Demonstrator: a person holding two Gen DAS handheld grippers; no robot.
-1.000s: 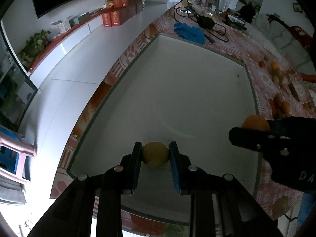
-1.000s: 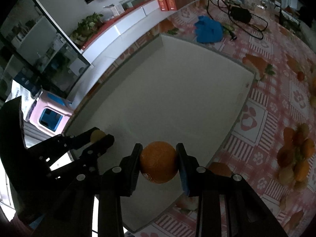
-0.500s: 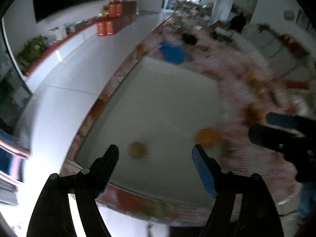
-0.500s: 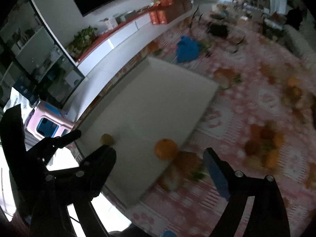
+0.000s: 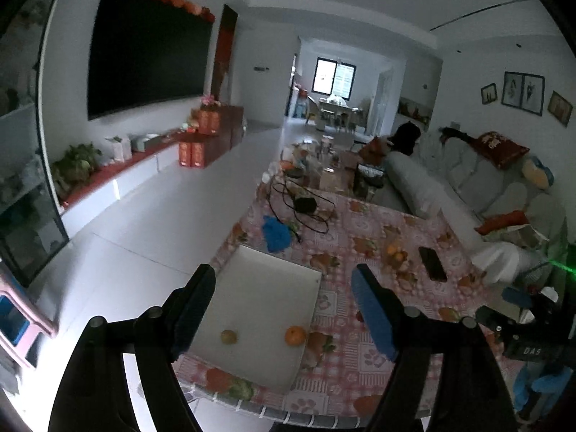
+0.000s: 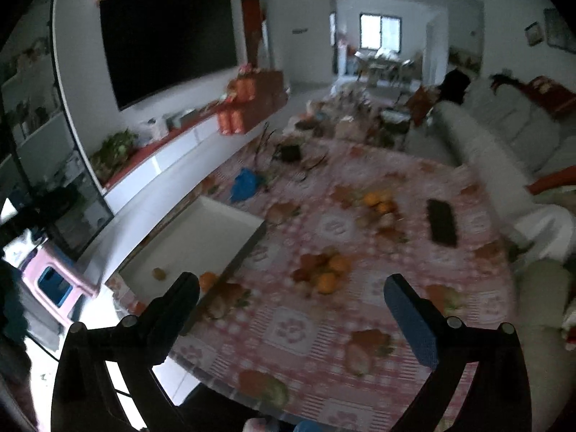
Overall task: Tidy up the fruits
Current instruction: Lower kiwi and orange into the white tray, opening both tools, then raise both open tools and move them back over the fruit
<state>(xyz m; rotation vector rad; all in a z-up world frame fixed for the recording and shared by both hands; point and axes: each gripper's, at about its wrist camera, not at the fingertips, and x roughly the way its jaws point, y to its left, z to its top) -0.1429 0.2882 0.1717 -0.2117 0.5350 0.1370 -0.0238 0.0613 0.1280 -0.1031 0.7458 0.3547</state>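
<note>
A white tray (image 5: pixel 266 288) lies on the table's near left corner. On its near end rest a yellowish fruit (image 5: pixel 229 336) and an orange (image 5: pixel 295 335), apart from each other. My left gripper (image 5: pixel 284 298) hangs high above them, open and empty. In the right wrist view the same tray (image 6: pixel 201 230) holds the yellowish fruit (image 6: pixel 158 273) and the orange (image 6: pixel 207 280). My right gripper (image 6: pixel 289 288) is above the table with its jaws opening and nothing between them. A pile of loose fruit (image 6: pixel 324 270) sits on the cloth ahead of it.
A second fruit pile (image 6: pixel 378 203) and a black phone (image 6: pixel 442 221) lie farther back on the pink patterned tablecloth. A blue cloth (image 5: pixel 276 235) and black cables sit beyond the tray. A sofa runs along the right; open floor lies left of the table.
Both grippers let go of their fruit, the left the yellowish one and the right the orange. Both fruits now lie on the tray. Both grippers opened wide and rose away from the table.
</note>
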